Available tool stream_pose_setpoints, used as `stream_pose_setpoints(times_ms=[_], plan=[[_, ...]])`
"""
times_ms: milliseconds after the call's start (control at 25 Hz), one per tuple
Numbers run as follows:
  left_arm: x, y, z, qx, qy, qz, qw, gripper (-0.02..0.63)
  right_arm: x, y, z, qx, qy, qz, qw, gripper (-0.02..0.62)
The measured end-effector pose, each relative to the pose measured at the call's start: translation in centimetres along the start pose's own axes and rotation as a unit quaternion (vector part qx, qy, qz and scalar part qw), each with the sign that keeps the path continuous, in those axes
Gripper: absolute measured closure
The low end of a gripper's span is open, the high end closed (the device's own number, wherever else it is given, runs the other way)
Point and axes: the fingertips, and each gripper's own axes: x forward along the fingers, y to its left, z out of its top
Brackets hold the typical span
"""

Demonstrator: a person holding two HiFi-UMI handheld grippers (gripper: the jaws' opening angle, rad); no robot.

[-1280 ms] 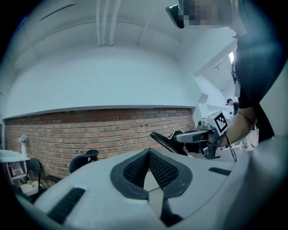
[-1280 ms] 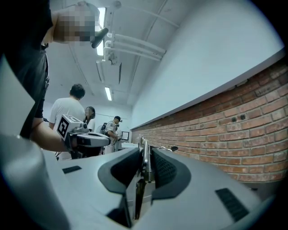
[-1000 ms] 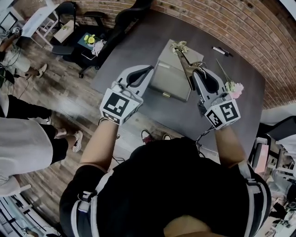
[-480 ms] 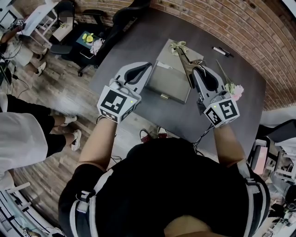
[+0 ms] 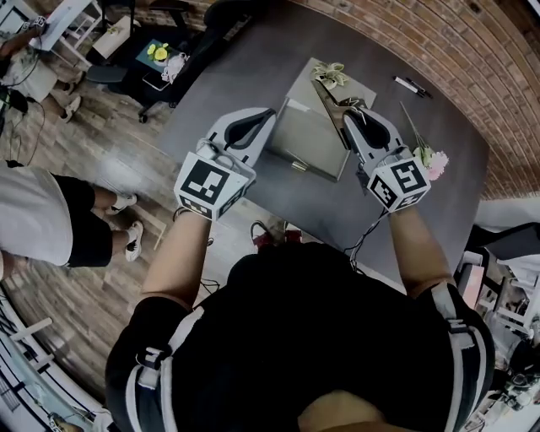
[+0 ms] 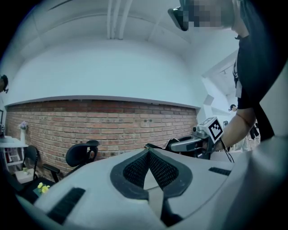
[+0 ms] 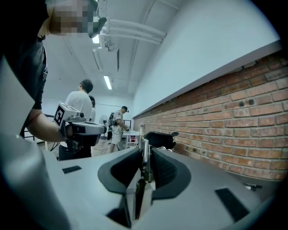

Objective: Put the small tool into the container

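Note:
A grey box [image 5: 305, 135] with a small brass clasp on its near edge sits mid-table; a pale bow [image 5: 331, 74] lies on its far part. My right gripper [image 5: 353, 112] hovers at the box's right side, shut on a thin metal tool [image 5: 329, 108] that slants across the box. In the right gripper view the tool [image 7: 143, 157] stands upright, pinched between the pads of the right gripper [image 7: 146, 152]. My left gripper [image 5: 272, 111] is at the box's left edge, shut and empty; in the left gripper view its [image 6: 148, 152] pads meet.
A black marker [image 5: 412, 84] lies at the table's far right and a pink flower [image 5: 432, 159] beside my right gripper. A brick wall [image 5: 439, 34] backs the table. Office chairs [image 5: 228, 13] and standing people [image 5: 51, 219] are at the left.
The head view has shifted slightly. Both grippers have edged a little farther over the table; the right one still holds the tool.

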Motion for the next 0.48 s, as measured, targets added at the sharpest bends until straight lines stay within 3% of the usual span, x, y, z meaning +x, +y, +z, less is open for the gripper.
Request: stream_pose_setpoints(times_ms=[480], plan=[[-1.4, 1.6, -4.5, -0.024, 0.023, 0.025, 0.9991, 0.598, 6.7, -1.3, -9.9, 0.009, 0.134, 0.024, 0.991, 0.515]])
